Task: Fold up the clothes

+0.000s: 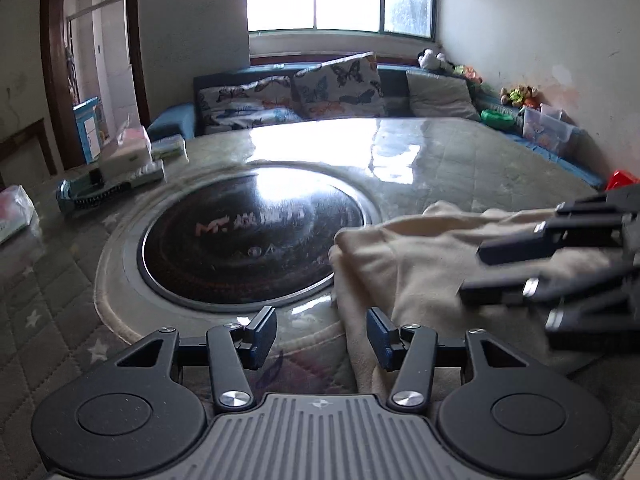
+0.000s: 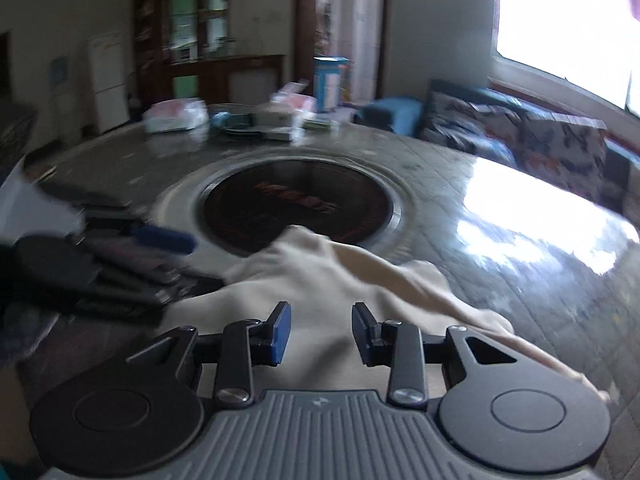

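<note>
A cream garment [image 1: 412,264] lies crumpled on the glass-topped table, right of the round black hotplate [image 1: 248,240]. My left gripper [image 1: 322,334] is open and empty, low over the table at the garment's left edge. My right gripper [image 1: 520,276] shows at the right of the left wrist view, over the garment. In the right wrist view the right gripper [image 2: 320,332] is open, just above the cream garment [image 2: 320,272], holding nothing. The left gripper [image 2: 168,240] shows blurred at the left of that view.
Boxes, tissue packs and a brush [image 1: 120,160] sit at the table's far left. A plastic bag [image 1: 16,212] lies at the left edge. A sofa with butterfly cushions [image 1: 336,84] and toys stands behind the table [image 1: 460,152].
</note>
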`<action>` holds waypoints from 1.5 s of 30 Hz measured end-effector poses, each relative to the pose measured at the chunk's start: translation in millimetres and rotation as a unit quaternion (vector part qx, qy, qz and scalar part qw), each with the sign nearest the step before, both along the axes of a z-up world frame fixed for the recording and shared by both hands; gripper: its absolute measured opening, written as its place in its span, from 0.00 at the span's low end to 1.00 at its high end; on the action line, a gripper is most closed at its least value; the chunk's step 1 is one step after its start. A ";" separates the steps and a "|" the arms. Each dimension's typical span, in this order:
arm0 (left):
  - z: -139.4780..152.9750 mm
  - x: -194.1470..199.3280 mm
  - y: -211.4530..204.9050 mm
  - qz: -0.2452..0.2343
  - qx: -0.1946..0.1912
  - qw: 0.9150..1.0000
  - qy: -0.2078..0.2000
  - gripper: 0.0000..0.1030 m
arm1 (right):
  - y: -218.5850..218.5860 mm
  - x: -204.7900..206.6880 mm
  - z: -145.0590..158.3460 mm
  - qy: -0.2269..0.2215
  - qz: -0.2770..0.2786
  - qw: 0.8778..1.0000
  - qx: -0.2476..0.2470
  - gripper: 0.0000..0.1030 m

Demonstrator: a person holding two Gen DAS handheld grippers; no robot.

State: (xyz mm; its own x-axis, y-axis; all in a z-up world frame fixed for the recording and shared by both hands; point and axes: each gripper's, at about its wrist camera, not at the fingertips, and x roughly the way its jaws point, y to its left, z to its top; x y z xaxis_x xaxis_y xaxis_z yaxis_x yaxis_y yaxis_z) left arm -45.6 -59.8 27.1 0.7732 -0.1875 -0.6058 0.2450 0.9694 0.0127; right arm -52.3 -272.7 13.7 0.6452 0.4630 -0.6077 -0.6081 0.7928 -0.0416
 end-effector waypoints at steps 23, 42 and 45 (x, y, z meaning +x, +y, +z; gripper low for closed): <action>0.1 3.2 -29.0 -0.037 -0.021 0.999 -0.005 0.79 | -157.1 -34.8 -15.1 0.041 -0.136 0.989 0.037 0.34; -8.7 3.6 -31.0 -0.030 -0.003 1.000 0.003 0.86 | -220.5 -58.5 -1.7 0.072 -0.128 0.988 0.048 0.22; -8.9 3.3 -31.4 -0.029 -0.003 1.000 0.004 0.87 | -211.7 -38.9 3.2 0.061 -0.145 0.986 0.054 0.22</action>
